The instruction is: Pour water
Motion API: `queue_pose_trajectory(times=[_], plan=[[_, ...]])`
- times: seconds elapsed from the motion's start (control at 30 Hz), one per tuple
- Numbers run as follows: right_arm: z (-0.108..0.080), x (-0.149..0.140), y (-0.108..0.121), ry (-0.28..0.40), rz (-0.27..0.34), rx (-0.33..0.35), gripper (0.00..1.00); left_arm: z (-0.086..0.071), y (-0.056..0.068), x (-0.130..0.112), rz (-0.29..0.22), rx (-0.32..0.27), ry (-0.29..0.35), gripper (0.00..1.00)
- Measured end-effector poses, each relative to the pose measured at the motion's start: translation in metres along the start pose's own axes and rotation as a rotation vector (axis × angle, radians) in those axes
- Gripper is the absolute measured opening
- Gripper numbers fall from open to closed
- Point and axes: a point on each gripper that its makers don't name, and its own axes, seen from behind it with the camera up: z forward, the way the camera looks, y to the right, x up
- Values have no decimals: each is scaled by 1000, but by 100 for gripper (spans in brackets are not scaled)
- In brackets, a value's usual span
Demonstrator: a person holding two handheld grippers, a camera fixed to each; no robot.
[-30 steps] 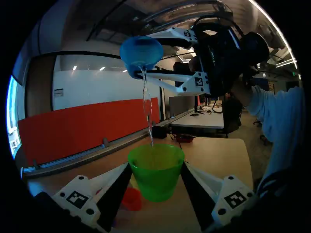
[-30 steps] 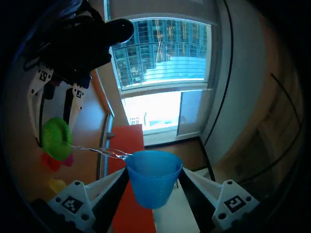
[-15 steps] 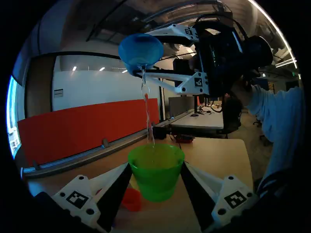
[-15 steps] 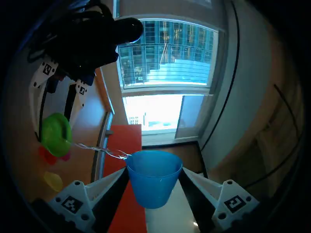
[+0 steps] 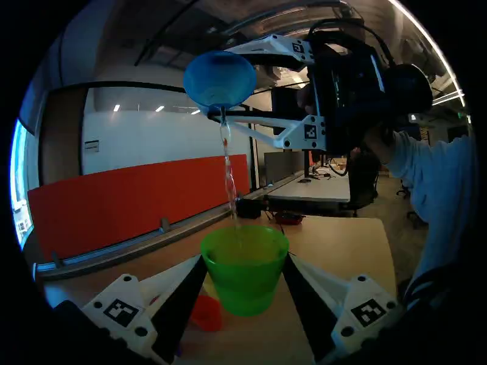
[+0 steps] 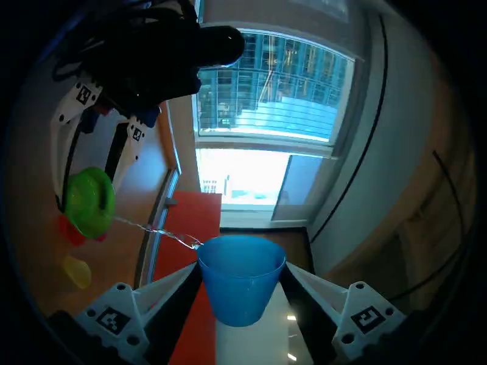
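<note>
My left gripper (image 5: 245, 277) is shut on an upright green cup (image 5: 245, 269) held just above the wooden table (image 5: 341, 243). High above it, the right gripper (image 5: 240, 85) holds a blue cup (image 5: 219, 80) tipped on its side, and a thin stream of water (image 5: 229, 176) falls from its rim into the green cup. In the right gripper view, my right gripper (image 6: 241, 286) is shut on the blue cup (image 6: 241, 280); the water stream (image 6: 155, 230) runs to the green cup (image 6: 89, 202) held by the left gripper (image 6: 91, 201) at the left.
A red cup (image 5: 206, 311) lies on the table under the left fingers. Red (image 6: 67, 231) and yellow (image 6: 77, 271) cups show beside the green one. An orange partition (image 5: 128, 194) runs behind the table. A sleeved arm (image 5: 438, 182) stands at the right, desks farther back.
The blue cup has tipped a little more and shifted slightly left and up while the water keeps running. The green cup has stayed in place.
</note>
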Motion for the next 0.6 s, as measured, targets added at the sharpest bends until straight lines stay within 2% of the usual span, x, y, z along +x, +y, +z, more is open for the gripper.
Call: queue_pose_trajectory(times=[0.6], plan=[[-1, 12, 0, 5, -136, -17, 90, 0, 0, 5, -1, 5, 11, 85]])
